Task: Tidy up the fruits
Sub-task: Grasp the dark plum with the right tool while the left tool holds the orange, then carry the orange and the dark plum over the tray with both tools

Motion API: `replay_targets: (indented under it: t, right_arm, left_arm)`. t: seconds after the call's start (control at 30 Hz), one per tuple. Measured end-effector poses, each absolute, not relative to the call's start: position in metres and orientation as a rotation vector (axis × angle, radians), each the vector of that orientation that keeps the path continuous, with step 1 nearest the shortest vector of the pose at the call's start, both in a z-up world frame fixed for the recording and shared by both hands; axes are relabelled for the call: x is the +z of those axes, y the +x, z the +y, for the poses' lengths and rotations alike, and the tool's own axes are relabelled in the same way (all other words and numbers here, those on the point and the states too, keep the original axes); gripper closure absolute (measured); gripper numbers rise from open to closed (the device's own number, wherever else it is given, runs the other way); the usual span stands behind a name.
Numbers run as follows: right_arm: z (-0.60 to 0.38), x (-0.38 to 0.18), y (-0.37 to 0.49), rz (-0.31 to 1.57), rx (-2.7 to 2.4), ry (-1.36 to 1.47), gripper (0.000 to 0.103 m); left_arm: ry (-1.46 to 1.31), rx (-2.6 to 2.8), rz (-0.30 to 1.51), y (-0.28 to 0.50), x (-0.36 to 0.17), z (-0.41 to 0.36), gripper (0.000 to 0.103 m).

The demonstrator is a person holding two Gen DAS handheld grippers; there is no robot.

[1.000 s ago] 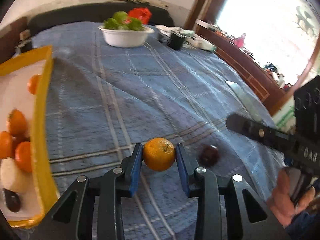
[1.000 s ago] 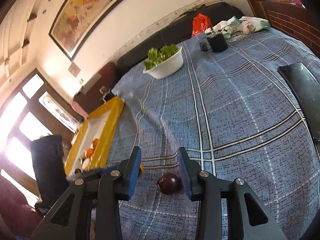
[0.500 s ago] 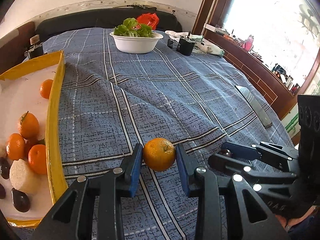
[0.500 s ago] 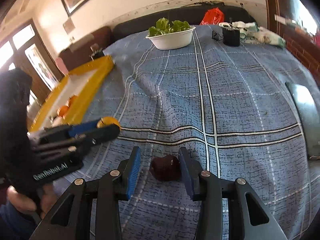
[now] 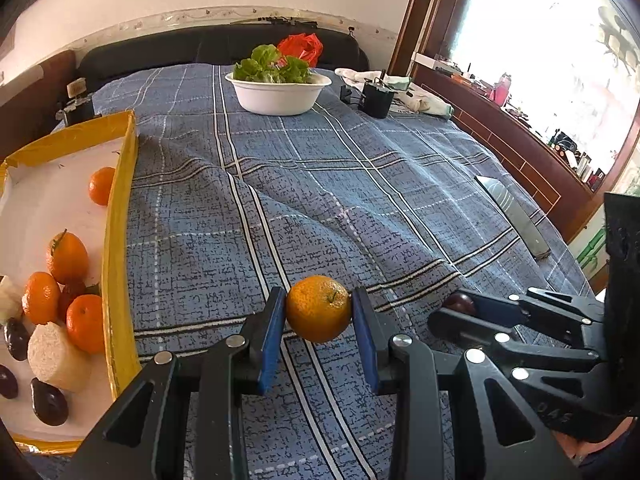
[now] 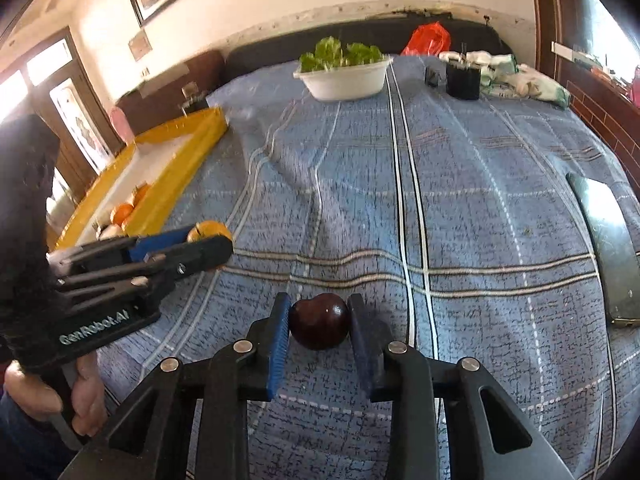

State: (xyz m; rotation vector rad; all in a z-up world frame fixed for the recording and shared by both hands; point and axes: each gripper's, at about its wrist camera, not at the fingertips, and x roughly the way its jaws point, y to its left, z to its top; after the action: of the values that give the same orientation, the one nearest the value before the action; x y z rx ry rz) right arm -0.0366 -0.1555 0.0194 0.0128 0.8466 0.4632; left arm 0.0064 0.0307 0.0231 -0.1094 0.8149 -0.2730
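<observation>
A blue plaid cloth (image 5: 320, 184) covers the whole work surface, rumpled into a long fold across its middle. At its left edge sits the yellow-walled tray (image 5: 120, 216), which already holds several oranges, dark plums and a pale cut chunk. Far back stands a white bowl of greens (image 5: 280, 92). Near the front edge, the left gripper (image 5: 319, 310) is clamped on an orange (image 5: 318, 308), its blue pads pressed to both sides of the fruit. Just to its right, the right gripper (image 6: 319, 320) is closing its jaws around a dark plum (image 6: 319, 321) that rests on the cloth, and the pads appear to meet its skin. The step in hand looks like securing both fruits for the carry to the tray. To do it well, the right squeeze should stop once the plum is firm, since its skin likely bruises. Both hands should then lift clear of the fold and cross the tray wall before lowering onto a bare spot.
</observation>
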Motion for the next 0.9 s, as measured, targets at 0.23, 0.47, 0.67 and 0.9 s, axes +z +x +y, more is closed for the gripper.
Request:
replay_targets:
  t: [0.23, 0.47, 0.67, 0.9]
  right_arm:
    - [-0.158, 0.028, -0.042, 0.794, 0.497, 0.048, 0.071]
    - [-0.158, 0.033, -0.043, 0.770, 0.518, 0.070, 0.071]
    - [-0.159, 0.036, -0.046, 0.751, 0.510, 0.077, 0.071]
    - [-0.145, 0.050, -0.055, 0.739, 0.513, 0.052, 0.071]
  left_arm:
    - [-0.080, -0.229, 0.763, 0.001, 0.030, 0.032, 0.071]
    - [-0.051, -0.169, 0.701, -0.007, 0.040, 0.036, 0.071]
    - [-0.047, -0.109, 0.648, -0.016, 0.050, 0.047, 0.071]
    - [-0.061, 0.007, 0.587, -0.030, 0.061, 0.085, 0.071]
